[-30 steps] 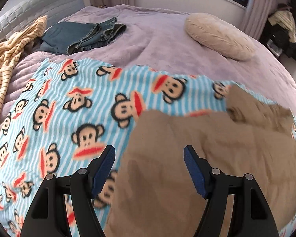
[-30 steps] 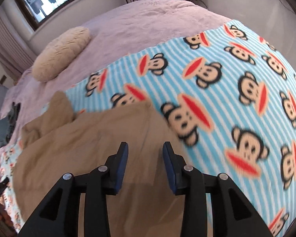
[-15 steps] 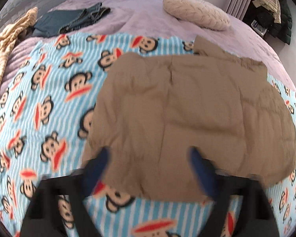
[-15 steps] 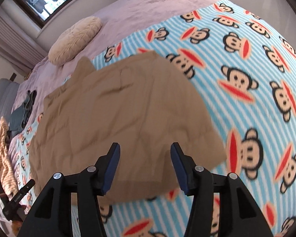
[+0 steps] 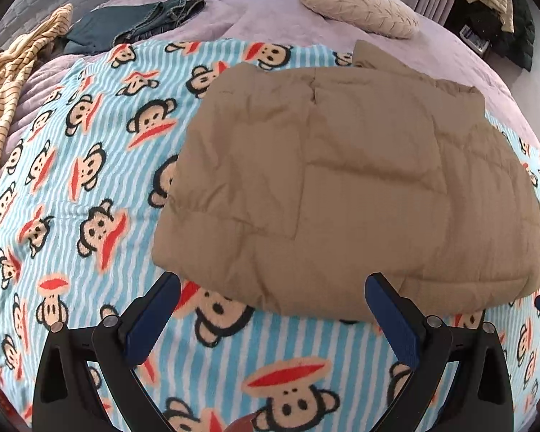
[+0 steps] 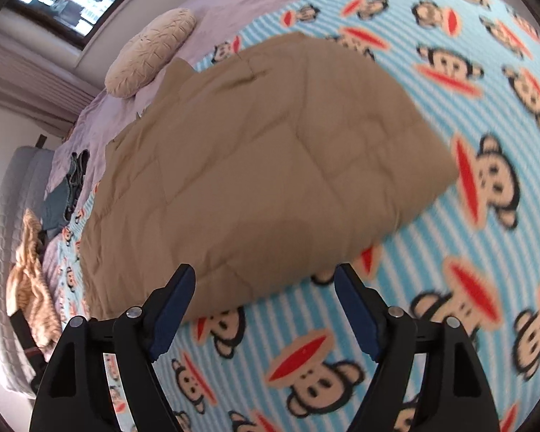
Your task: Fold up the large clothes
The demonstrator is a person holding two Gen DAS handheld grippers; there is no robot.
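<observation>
A tan quilted puffer garment [image 5: 342, 180] lies folded flat on a blue striped monkey-print blanket [image 5: 72, 180] spread over the bed. It also shows in the right wrist view [image 6: 262, 158] on the same blanket [image 6: 486, 216]. My left gripper [image 5: 271, 298] is open and empty, just short of the garment's near edge. My right gripper [image 6: 264, 291] is open and empty, also at the near edge. Neither touches the garment.
A cream pillow [image 5: 360, 3] lies at the far side of the purple bedspread [image 5: 270, 10]. Folded dark jeans [image 5: 133, 21] and a yellow striped cloth [image 5: 14, 79] lie at the far left. Dark clothes [image 5: 504, 18] are piled off the bed at the far right.
Both grippers have pulled back from over the garment to its near edge. The right jaws have opened wider. The garment now lies flat and released.
</observation>
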